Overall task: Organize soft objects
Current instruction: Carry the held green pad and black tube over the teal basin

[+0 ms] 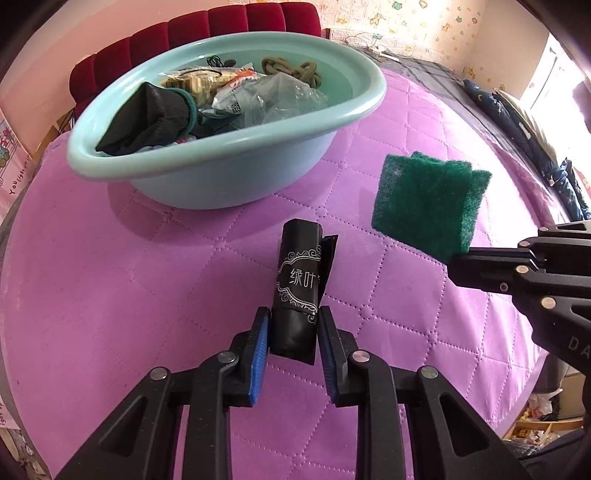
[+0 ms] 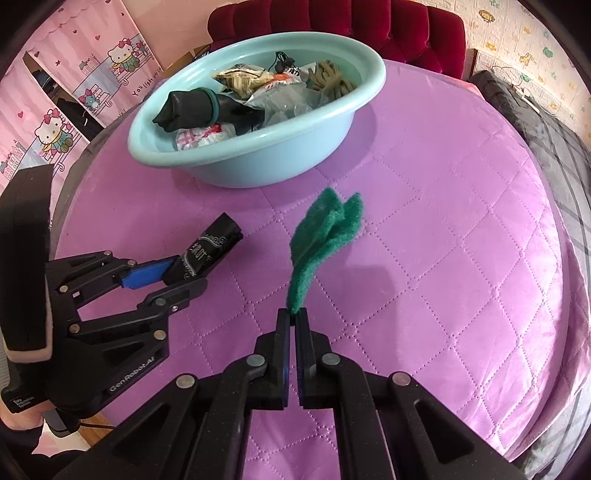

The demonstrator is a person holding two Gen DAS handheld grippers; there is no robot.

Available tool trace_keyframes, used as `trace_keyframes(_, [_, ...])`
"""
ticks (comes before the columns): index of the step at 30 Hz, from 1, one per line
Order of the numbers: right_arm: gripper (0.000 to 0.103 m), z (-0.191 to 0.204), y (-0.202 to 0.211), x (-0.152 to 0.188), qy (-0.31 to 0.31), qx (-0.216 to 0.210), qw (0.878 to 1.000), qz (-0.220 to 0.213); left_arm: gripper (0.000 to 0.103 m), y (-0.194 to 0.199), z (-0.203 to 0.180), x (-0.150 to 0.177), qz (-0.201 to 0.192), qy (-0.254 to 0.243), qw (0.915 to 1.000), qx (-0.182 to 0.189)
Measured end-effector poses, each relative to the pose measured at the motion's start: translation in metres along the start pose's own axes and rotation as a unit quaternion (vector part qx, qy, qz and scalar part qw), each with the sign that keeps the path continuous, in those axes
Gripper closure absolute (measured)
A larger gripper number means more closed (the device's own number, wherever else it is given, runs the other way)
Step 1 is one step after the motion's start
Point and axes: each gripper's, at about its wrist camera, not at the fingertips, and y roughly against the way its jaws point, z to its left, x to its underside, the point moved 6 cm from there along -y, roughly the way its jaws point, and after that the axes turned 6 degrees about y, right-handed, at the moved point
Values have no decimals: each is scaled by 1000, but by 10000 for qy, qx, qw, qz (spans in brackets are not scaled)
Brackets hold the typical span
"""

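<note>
A black roll [image 1: 297,280] with a silver label lies on the purple quilted bedspread [image 1: 110,277]. My left gripper [image 1: 294,326] is shut on its near end, a blue pad on each side. In the right wrist view the same roll [image 2: 207,251] sticks out of the left gripper [image 2: 186,275]. My right gripper [image 2: 294,314] is shut on the lower corner of a folded green scouring pad [image 2: 317,240], which hangs clear above the bedspread. From the left wrist view the pad [image 1: 424,206] is at the right, held by the right gripper [image 1: 456,260].
A light teal basin [image 1: 229,136] stands farther back on the bed with a dark glove [image 1: 147,118], plastic wrappers and an olive cord [image 1: 291,70] inside. A red headboard [image 1: 221,26] and pink curtains [image 2: 74,92] are behind. Grey and blue bedding [image 1: 517,122] lies at the right.
</note>
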Motion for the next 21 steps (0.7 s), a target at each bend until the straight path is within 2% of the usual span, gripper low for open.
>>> trace_keyframes(21, [103,27,26,11,102,166,9997,-168,75,54,17,19,-191,102,9997,-77])
